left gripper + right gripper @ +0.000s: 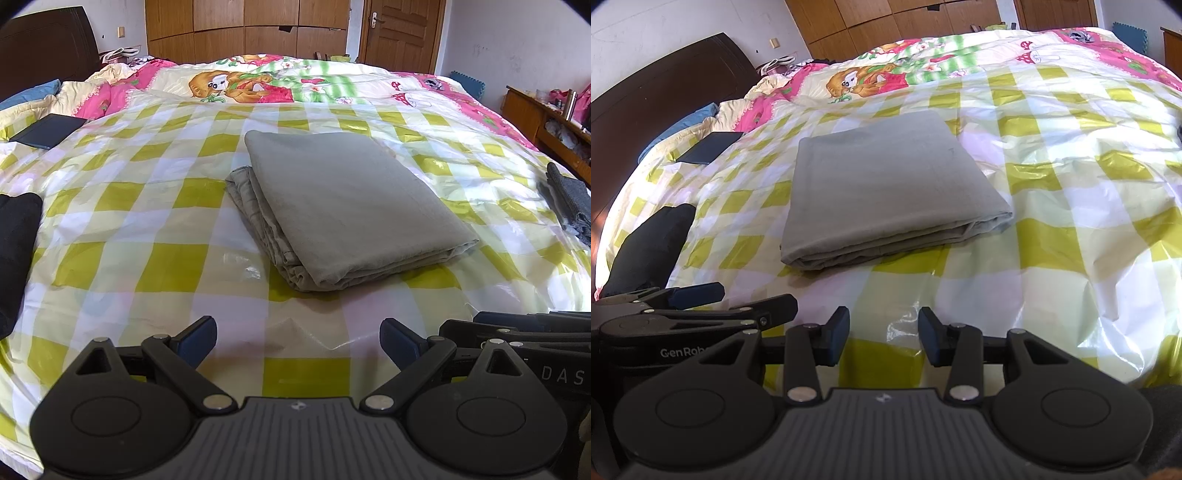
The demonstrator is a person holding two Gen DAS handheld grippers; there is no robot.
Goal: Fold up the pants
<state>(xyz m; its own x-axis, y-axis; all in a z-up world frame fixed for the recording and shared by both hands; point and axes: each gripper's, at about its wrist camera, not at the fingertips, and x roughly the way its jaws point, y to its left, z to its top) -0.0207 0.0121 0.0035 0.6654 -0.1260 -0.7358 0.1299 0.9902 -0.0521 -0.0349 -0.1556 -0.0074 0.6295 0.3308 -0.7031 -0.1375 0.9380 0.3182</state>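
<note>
- the grey pants (343, 206) lie ahead of both tongs, already folded into a thick flat rectangle on the yellow-and-white checked plastic sheet (155, 229) over the bed.
- the left tongs (298, 341) stand spread wide, nothing between the blue pads (197, 338), held back from the near edge of the bundle and apart from it.
- the right tongs (883, 336) stand partly spread, narrower than the left, empty too, just beside the left tongs and short of the pants.
- by my reading the folding is done or one tidy-up away: the layered edges toward the left tongs sit a little stepped, the lower layers poking out past the top one.
- to finish well, come in low and level with the sheet, take only the stray lower layers at the near left corner and nudge them under the top layer; do not lift the whole stack or it will slump open.
- keep the other tongs pressed lightly on top of the bundle so it cannot slide on the slick plastic.
- a dark garment (16, 251) lies out to the left of the tongs and a blue-grey folded piece (569, 203) far to the right, possibly denim, though the view's edge is too warped to be sure; both are well apart from the pants.
</note>
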